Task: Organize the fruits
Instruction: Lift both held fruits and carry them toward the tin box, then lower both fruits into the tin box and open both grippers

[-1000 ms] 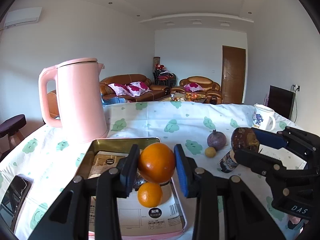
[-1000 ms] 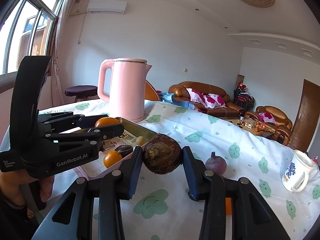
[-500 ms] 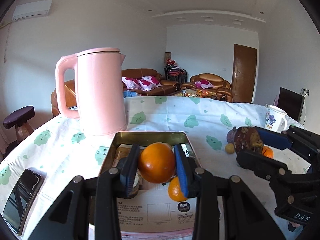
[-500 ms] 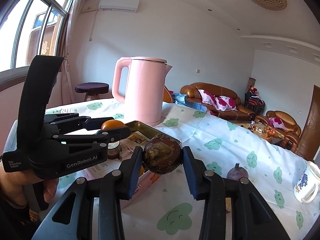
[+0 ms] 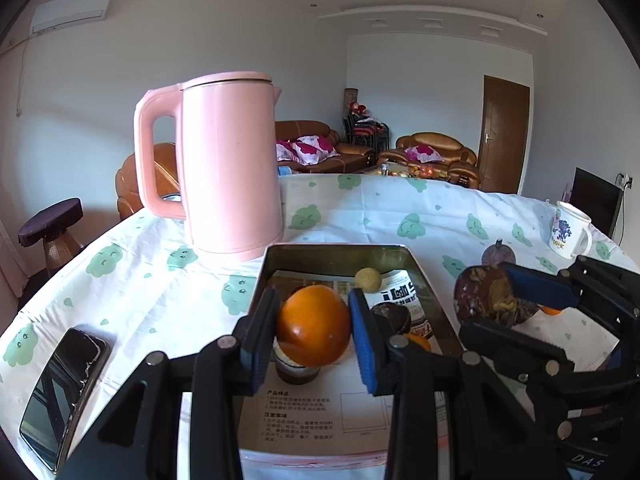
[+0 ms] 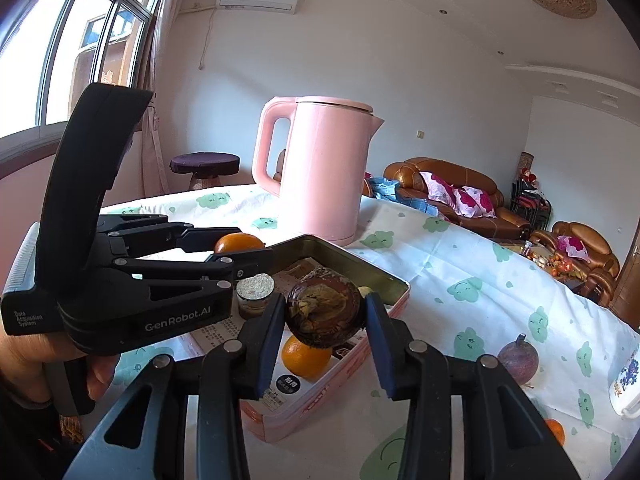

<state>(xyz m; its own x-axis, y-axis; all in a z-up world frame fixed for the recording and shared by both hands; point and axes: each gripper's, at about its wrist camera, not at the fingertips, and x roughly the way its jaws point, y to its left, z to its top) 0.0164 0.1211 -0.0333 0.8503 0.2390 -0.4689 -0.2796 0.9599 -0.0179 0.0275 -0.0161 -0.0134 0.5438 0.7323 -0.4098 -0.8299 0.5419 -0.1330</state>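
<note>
Orange (image 5: 314, 330) sat clenched in our left tongs (image 5: 312, 334) directly above the tin (image 5: 340, 254); right tongs (image 6: 324, 316) gripped a brown fruit (image 6: 325, 316) alongside.

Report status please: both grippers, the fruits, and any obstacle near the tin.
Left gripper shut on orange. Right gripper shut on dark fruit. Both over tin; small jar inside, kettle behind.

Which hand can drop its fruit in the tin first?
Probably the left. The left hand-held gripper holds its orange right over the tin. The right hand-held gripper holds its dark fruit nearer the tin's edge.
</note>
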